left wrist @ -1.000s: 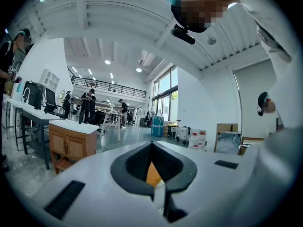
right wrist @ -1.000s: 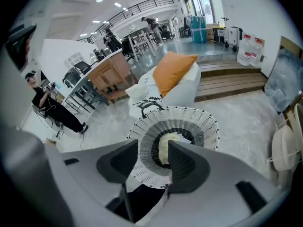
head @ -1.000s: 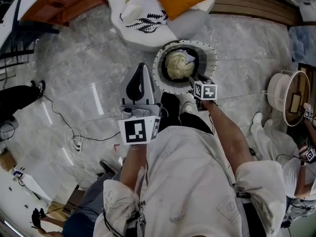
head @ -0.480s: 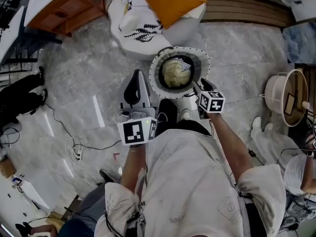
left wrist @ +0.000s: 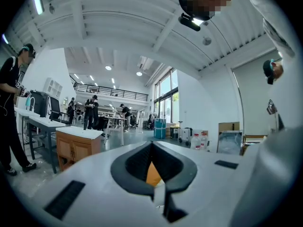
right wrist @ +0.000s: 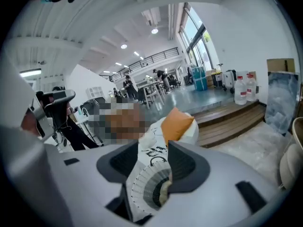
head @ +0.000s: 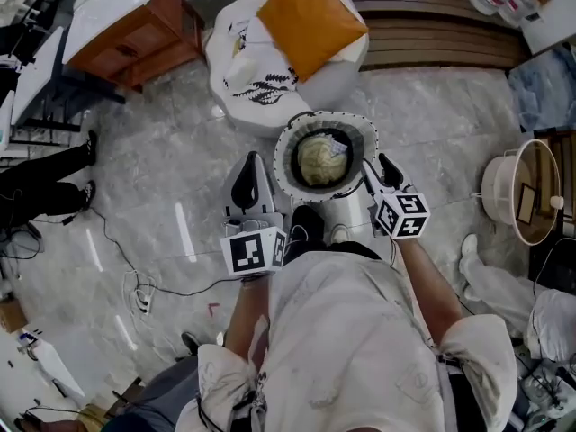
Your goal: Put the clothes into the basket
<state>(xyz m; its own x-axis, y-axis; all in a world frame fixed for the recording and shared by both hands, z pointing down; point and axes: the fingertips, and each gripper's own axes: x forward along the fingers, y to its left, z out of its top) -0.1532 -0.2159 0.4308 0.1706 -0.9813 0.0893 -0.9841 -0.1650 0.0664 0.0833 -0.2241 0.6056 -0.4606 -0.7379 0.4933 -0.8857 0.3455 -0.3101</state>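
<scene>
A round basket with a grey and white rim stands on the marble floor, and a cream garment lies bunched inside it. My left gripper hovers just left of the basket, its jaws shut with nothing in them. My right gripper is open and empty at the basket's right rim. In the right gripper view the basket and the cream garment show between the right gripper's spread jaws. In the left gripper view, only an orange pillow shows through the left gripper's closed tips.
A white leaf-print cushion with an orange pillow sits just beyond the basket. A wooden cabinet stands at the far left, wooden steps at the far right. A white tub is at the right, cables and a person's legs at the left.
The right gripper has drawn back from over the basket's rim to its right side. The view has pulled back; the left gripper stays shut beside the basket.
</scene>
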